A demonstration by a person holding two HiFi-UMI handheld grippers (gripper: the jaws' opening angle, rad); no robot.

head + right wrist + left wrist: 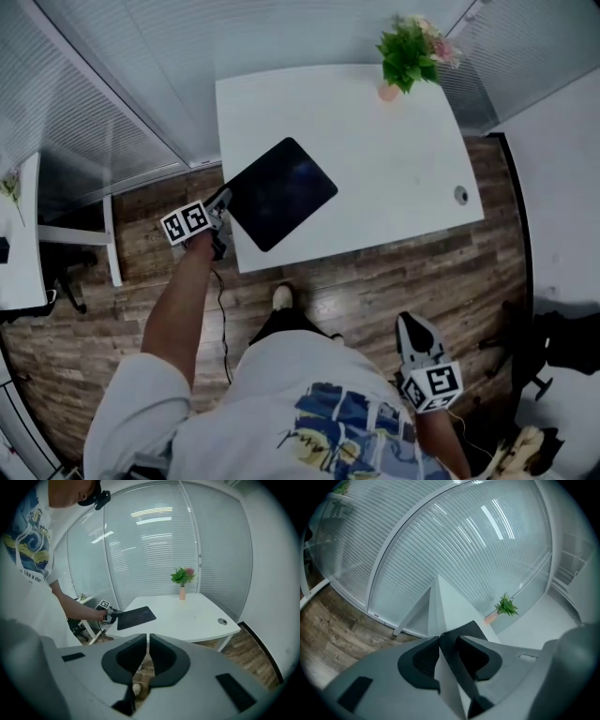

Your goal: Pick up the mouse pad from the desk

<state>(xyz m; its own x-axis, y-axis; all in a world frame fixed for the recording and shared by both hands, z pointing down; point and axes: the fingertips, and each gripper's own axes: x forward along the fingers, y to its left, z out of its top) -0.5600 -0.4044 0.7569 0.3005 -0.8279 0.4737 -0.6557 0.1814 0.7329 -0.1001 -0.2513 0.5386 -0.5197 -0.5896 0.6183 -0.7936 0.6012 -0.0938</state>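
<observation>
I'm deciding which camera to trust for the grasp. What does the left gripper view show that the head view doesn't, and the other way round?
Left gripper view only: the left gripper's open jaws up close, astride the desk's edge with the pad's corner between them.
Head view only: the whole pad lying by the desk's left edge, the right gripper low beside the person's body, and a grommet in the desktop.
Both: desk, pad, plant and wood floor.
</observation>
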